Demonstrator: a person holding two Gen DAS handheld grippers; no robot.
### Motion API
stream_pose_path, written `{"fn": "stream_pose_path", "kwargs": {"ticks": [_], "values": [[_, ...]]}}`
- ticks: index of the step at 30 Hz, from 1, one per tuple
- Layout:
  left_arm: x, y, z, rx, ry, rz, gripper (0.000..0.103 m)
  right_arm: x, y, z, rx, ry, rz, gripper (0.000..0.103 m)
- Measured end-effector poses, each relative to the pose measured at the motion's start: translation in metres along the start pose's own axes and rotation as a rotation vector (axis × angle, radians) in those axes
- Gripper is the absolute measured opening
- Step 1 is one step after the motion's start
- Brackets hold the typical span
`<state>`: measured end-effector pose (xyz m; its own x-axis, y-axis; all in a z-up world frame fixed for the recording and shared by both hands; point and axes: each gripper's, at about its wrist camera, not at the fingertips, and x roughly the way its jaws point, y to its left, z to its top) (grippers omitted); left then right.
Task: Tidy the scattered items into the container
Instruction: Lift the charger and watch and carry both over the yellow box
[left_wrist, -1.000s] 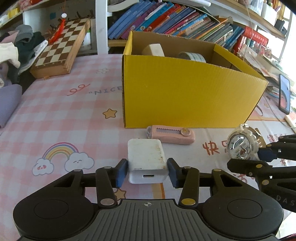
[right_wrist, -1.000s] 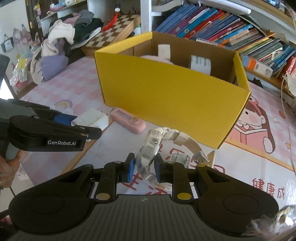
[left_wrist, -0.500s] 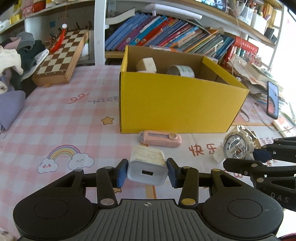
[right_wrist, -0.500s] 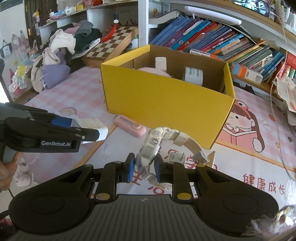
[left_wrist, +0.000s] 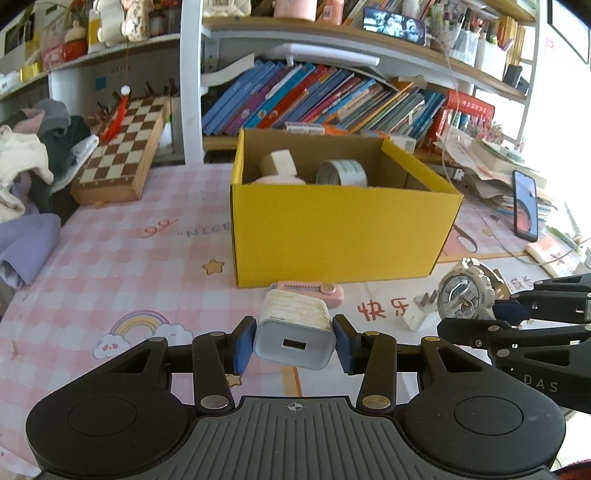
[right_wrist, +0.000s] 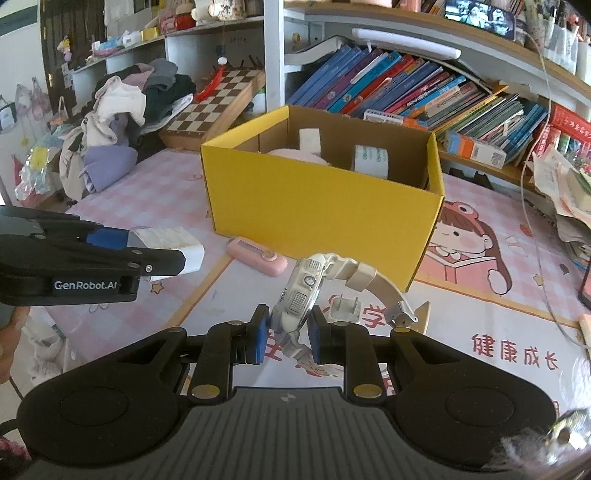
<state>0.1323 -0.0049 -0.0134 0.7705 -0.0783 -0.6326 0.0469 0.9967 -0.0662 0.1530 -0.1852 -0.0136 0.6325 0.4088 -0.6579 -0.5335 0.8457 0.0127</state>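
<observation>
A pink-and-white checked tablecloth printed with rainbows, stars and cartoon figures covers the table. Behind it stand shelves packed with slanting books, a wooden chessboard propped at the back edge, and a heap of clothes to one side. A yellow cardboard box sits open in the middle, with a roll of tape and other items inside. The left gripper is closed on a white charger block, held off the cloth in front of the box. The right gripper is clamped on a white wristwatch — its strap arches up toward the box. A pink utility knife lies at the foot of the box, and a small white plug rests near the watch.
</observation>
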Motion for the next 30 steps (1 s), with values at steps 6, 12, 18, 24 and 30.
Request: {"fn": "stream_pose_path", "kwargs": {"ticks": [6, 12, 18, 24, 30], "values": [[-0.016, -0.005, 0.007, 0.026, -0.054, -0.025, 0.043, -0.012, -0.002, -0.001, 0.024, -0.020, -0.016, 0.021], [-0.031, -0.011, 0.019, 0.064, -0.120, -0.033, 0.043, -0.024, -0.003, 0.001, 0.032, -0.039, -0.019, 0.021], [-0.043, -0.009, 0.034, 0.070, -0.192, -0.053, 0.043, -0.033, -0.005, 0.012, 0.034, -0.070, -0.017, 0.021], [-0.050, -0.008, 0.053, 0.066, -0.267, -0.083, 0.043, -0.043, -0.011, 0.035, 0.044, -0.135, -0.009, 0.021], [-0.044, -0.007, 0.073, 0.066, -0.304, -0.089, 0.043, -0.046, -0.019, 0.067, 0.017, -0.199, 0.003, 0.021]]}}
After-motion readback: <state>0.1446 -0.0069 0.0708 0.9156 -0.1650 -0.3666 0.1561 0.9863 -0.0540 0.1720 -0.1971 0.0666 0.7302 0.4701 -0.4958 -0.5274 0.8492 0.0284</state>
